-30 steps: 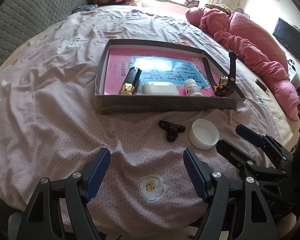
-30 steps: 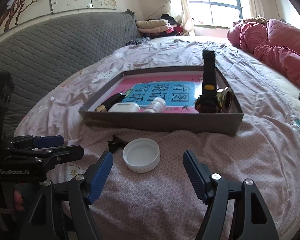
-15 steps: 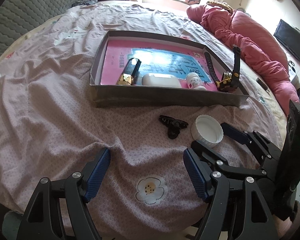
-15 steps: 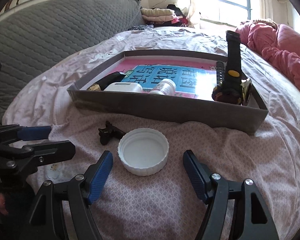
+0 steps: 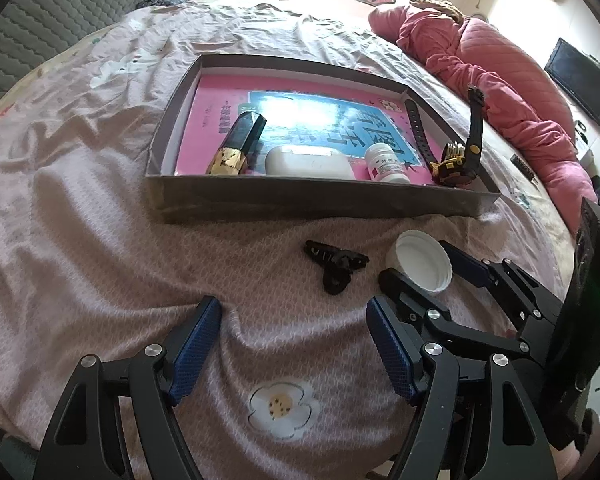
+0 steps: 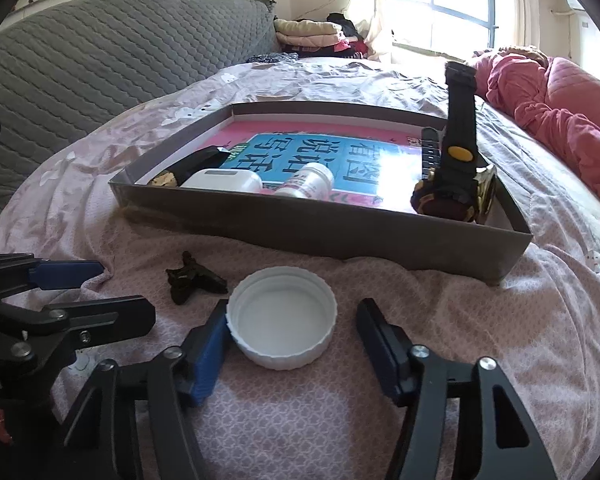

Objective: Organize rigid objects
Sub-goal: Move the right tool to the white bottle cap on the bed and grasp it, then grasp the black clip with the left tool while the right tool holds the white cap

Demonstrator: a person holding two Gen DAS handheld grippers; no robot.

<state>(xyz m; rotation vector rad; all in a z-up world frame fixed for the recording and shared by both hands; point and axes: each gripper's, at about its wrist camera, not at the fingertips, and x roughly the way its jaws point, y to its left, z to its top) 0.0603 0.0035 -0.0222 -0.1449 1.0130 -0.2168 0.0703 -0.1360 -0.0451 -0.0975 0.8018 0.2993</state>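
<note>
Straddling the white cap (image 6: 281, 322) with my spread right claw (image 6: 290, 344), I hold my left claw (image 5: 294, 344) spread over the bed (image 5: 80, 240).

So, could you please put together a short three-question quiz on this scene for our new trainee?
1. True or false: the white lid lies open side up on the bedspread, between the right gripper's open jaws.
2. Which item lies outside the grey tray? A) the white pill bottle B) the black hair clip C) the wristwatch
3. Fill in: the left gripper is ____ and holds nothing.

Key: 1 true. 2 B: the clip lies on the bedspread beside the lid. 3 open.
</note>
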